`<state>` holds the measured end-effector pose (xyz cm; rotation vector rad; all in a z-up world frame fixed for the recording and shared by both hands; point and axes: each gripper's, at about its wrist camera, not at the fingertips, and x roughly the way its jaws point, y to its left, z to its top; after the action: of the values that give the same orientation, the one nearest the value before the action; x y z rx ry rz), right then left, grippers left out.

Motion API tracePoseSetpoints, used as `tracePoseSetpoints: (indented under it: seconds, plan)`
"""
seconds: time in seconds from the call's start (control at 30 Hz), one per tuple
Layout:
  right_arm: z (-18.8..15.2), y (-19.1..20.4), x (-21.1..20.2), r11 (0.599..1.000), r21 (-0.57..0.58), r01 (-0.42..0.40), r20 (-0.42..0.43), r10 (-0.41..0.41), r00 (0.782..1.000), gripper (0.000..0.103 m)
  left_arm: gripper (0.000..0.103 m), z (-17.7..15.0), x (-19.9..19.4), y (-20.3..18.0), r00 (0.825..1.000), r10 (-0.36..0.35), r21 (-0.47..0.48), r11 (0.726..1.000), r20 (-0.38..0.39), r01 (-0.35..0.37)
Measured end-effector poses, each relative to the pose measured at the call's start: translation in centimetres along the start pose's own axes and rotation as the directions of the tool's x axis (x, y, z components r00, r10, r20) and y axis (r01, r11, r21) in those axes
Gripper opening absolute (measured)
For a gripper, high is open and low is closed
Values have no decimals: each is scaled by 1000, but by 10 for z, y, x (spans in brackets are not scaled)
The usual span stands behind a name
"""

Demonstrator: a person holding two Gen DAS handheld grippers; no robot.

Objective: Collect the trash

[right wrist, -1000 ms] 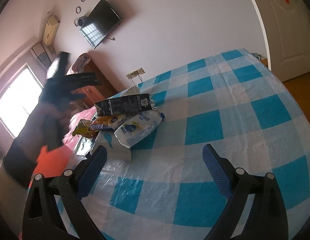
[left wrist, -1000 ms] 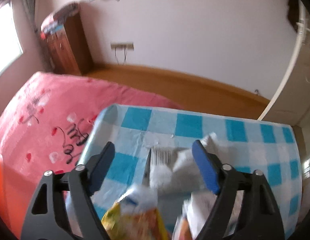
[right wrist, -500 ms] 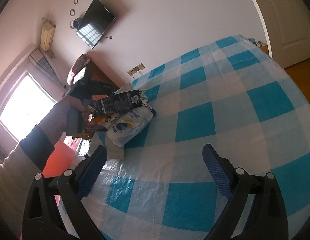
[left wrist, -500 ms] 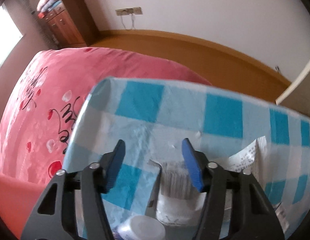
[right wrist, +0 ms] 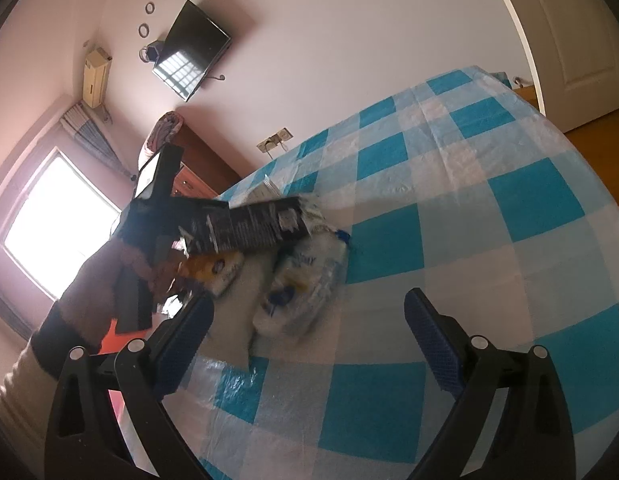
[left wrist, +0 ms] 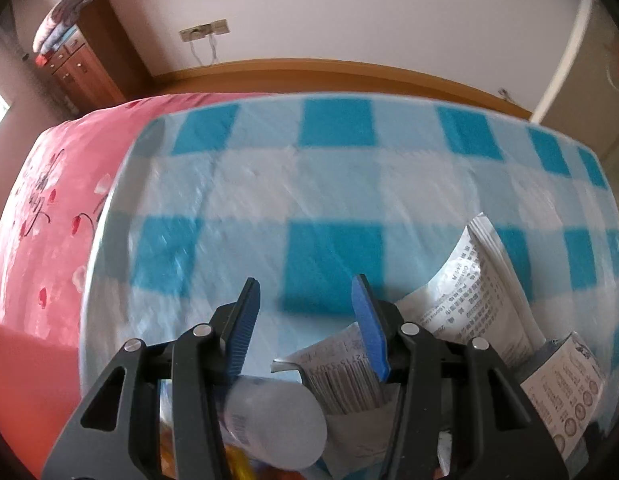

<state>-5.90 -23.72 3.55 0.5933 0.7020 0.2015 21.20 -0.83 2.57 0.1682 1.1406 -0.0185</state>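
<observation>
A pile of trash lies at the left end of the blue-checked table (right wrist: pixel 449 208): a dark pack with a barcode (right wrist: pixel 249 228), a white pouch (right wrist: pixel 297 280) and a yellow wrapper (right wrist: pixel 217 268). In the left wrist view my left gripper (left wrist: pixel 307 312) points steeply down into the pile, its jaws closing. A silver barcode wrapper (left wrist: pixel 341 376) stands between them against the right pad, with a gap showing to the left pad. A white bottle (left wrist: pixel 273 424) lies under the fingers and a printed white wrapper (left wrist: pixel 469 288) to the right. My right gripper (right wrist: pixel 309 300) hovers open with nothing in it.
A pink bedspread (left wrist: pixel 49 200) lies past the table's left edge, with something orange (left wrist: pixel 21 380) below it. A wooden cabinet (left wrist: pixel 89 52) stands by the wall and a white door (right wrist: pixel 569 40) at the right. A person's hand (right wrist: pixel 105 280) holds the left gripper.
The left gripper has come down into the trash pile and its jaws have narrowed a lot. The pile is now blurred in the right wrist view. The right gripper has stayed put.
</observation>
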Motion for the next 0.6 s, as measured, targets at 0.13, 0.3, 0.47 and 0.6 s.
tracePoseSetpoints:
  seconds: [0.13,0.3,0.47,0.6]
  plan:
    - [0,-3,-1,1000,1,4,-5,-4,1000,95,50,-28,-15,-18,1000,-26,37,999,8,26]
    - [-1,-3,-3,1000,-12,25,-14,-25,1000,95,50,-64,-30,-35,998,-54,69,996,13,53]
    - [-3,-5,-6,1000,-19,21,-24,-21,999,95,50,-92,-42,-40,996,-90,69,994,19,89]
    - [-4,-6,-8,999,-29,25,-28,-26,999,95,50,-106,-54,-34,992,-104,60,993,64,101]
